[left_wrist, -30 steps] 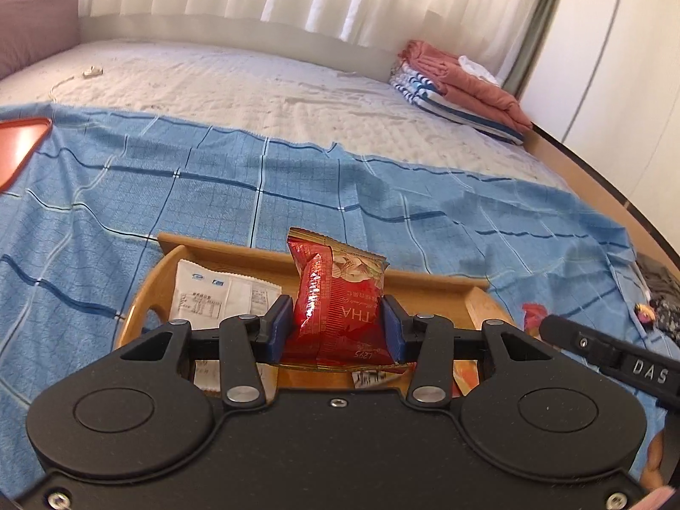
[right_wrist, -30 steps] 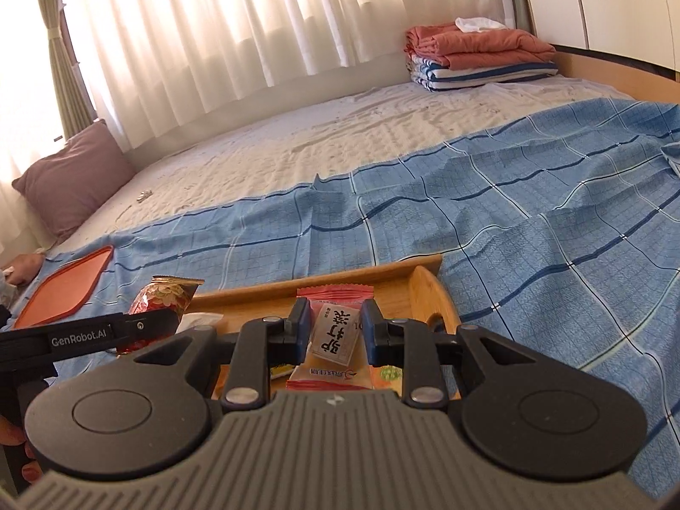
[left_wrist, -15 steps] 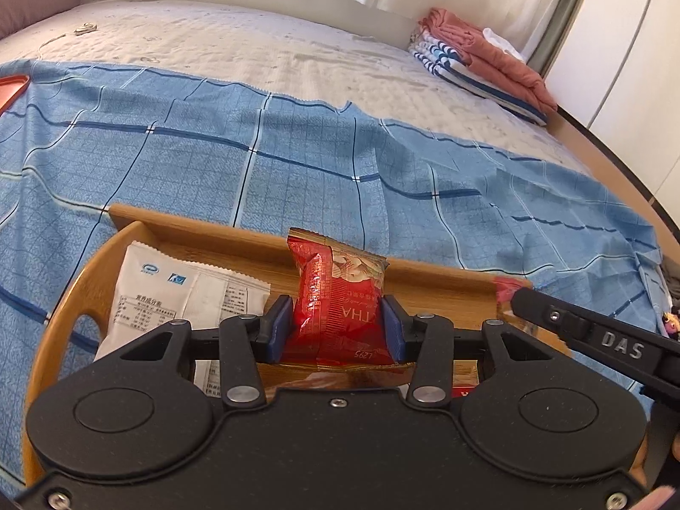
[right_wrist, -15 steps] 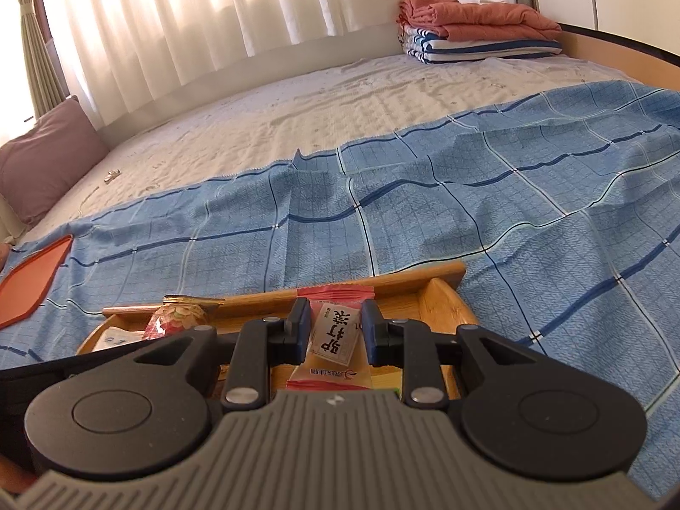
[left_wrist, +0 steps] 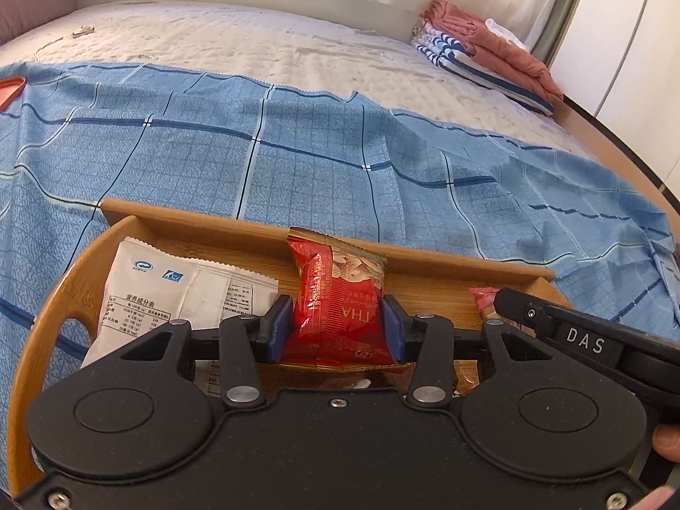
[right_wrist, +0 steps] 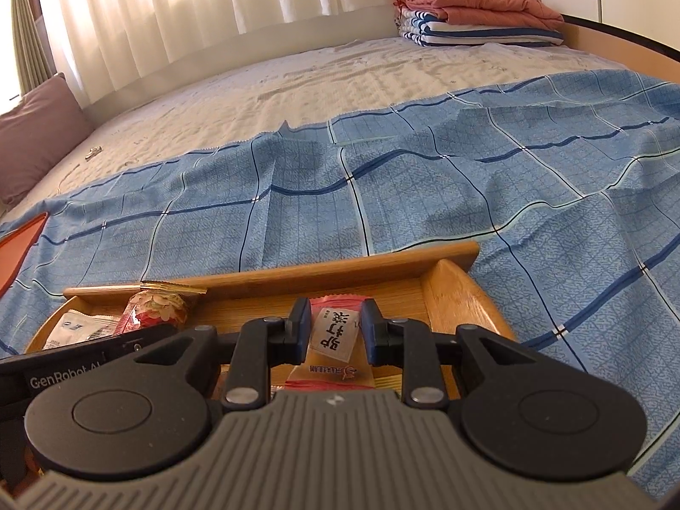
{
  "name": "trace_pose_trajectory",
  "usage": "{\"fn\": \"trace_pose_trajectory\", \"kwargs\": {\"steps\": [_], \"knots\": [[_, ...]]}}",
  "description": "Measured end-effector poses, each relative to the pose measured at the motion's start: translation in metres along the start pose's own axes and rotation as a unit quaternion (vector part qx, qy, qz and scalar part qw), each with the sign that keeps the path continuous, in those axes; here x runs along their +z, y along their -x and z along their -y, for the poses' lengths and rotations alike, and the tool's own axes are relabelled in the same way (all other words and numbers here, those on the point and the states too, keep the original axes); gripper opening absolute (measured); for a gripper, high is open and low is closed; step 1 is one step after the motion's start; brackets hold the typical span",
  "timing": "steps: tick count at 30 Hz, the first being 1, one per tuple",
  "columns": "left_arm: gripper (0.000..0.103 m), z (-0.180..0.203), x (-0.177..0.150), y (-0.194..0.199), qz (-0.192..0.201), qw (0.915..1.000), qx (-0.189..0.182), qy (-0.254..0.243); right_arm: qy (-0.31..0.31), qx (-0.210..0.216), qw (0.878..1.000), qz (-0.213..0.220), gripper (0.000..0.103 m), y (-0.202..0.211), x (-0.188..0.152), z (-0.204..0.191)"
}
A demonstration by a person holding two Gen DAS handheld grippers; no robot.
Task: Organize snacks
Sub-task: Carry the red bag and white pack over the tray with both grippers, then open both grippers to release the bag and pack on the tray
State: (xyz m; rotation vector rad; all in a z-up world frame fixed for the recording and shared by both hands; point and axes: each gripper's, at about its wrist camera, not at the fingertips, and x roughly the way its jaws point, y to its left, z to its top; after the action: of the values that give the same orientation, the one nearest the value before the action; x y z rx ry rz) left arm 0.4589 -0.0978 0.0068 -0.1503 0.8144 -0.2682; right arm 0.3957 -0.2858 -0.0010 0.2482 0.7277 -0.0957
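Observation:
My left gripper (left_wrist: 336,328) is shut on a red snack packet (left_wrist: 340,297) and holds it upright over the wooden tray (left_wrist: 425,267). A white snack packet (left_wrist: 170,289) lies flat in the tray's left half. My right gripper (right_wrist: 335,328) is shut on an orange and pink snack packet (right_wrist: 333,335) over the tray's right half (right_wrist: 463,297). The red packet (right_wrist: 159,308) and the left gripper's body show at the left of the right wrist view. The right gripper's body (left_wrist: 586,340) shows at the right of the left wrist view.
The tray sits on a blue checked cloth (left_wrist: 297,148) spread over a beige bed. Folded laundry (right_wrist: 476,12) is stacked at the far right. An orange lid (right_wrist: 17,246) lies at the left edge. A purple pillow (right_wrist: 34,127) is at far left.
Both grippers have moved forward and lower over the tray, which looks larger and closer now. Each still holds its packet.

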Motion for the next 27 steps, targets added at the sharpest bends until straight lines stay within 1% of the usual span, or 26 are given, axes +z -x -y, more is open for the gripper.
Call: {"fn": "trace_pose_trajectory", "kwargs": {"steps": [12,13,15,17,19,20,21,22,23,24,25,27], "knots": [[0.043,0.002,-0.001,0.0,-0.001,1.0,0.002,-0.008,0.013,-0.002,1.0,-0.003,0.03,0.0,-0.001,-0.002],[0.043,0.002,-0.001,0.0,-0.001,0.9999,0.003,-0.011,0.012,-0.001,1.0,-0.004,0.03,0.001,-0.001,-0.002],[0.043,0.003,-0.002,0.0,-0.001,0.9999,0.003,-0.013,0.013,0.001,1.0,-0.005,0.034,0.001,0.0,-0.002],[0.044,0.002,-0.002,0.001,-0.001,0.9999,0.004,-0.012,0.019,0.0,1.0,-0.007,0.034,0.002,0.001,-0.004],[0.048,0.003,-0.002,0.002,-0.001,0.9999,0.003,-0.01,0.021,0.002,1.0,-0.01,0.036,0.003,0.002,-0.005],[0.049,0.002,-0.002,0.004,-0.001,1.0,0.002,-0.009,0.022,0.004,1.0,-0.011,0.042,0.005,0.003,-0.005],[0.054,0.003,-0.003,0.005,-0.001,1.0,0.0,-0.008,0.021,0.005,1.0,-0.01,0.049,0.007,0.003,-0.005],[0.063,0.003,-0.003,0.008,-0.001,1.0,-0.004,-0.008,0.021,0.006,1.0,-0.009,0.053,0.009,0.004,-0.005],[0.068,0.003,-0.002,0.01,-0.003,0.9999,-0.012,-0.008,0.02,0.007,1.0,-0.007,0.053,0.012,0.005,-0.004],[0.077,0.004,-0.002,0.013,-0.004,0.9997,-0.022,-0.009,0.02,0.008,1.0,-0.005,0.053,0.015,0.005,-0.004],[0.083,0.005,-0.003,0.016,-0.004,0.9996,-0.027,-0.01,0.021,0.009,1.0,-0.003,0.053,0.019,0.006,-0.004],[0.085,0.007,-0.003,0.023,-0.001,0.9996,-0.024,-0.018,0.02,0.01,1.0,0.003,0.056,0.027,0.008,-0.003]]}}
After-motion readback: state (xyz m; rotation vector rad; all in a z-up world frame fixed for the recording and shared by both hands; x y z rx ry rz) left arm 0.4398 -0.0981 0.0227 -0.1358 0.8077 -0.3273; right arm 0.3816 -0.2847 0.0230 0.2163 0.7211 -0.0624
